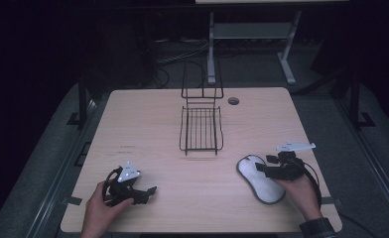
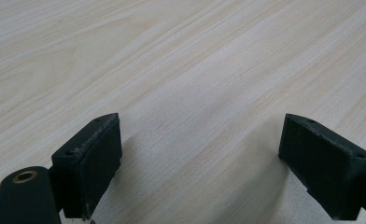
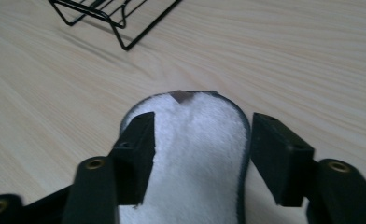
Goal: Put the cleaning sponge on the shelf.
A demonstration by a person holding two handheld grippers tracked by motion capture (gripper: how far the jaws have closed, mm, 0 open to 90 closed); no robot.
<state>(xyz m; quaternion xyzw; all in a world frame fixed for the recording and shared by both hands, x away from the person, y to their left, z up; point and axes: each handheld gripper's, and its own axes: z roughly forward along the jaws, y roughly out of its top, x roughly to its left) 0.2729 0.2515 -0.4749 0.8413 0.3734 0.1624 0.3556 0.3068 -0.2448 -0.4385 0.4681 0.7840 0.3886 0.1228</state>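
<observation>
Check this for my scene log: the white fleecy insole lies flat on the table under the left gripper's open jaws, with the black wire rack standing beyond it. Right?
One slip: it is the right gripper, not the left, whose open jaws straddle the white fleecy insole, as the right gripper view shows. The left gripper is open over bare table. The black wire rack does stand beyond the insole.
</observation>
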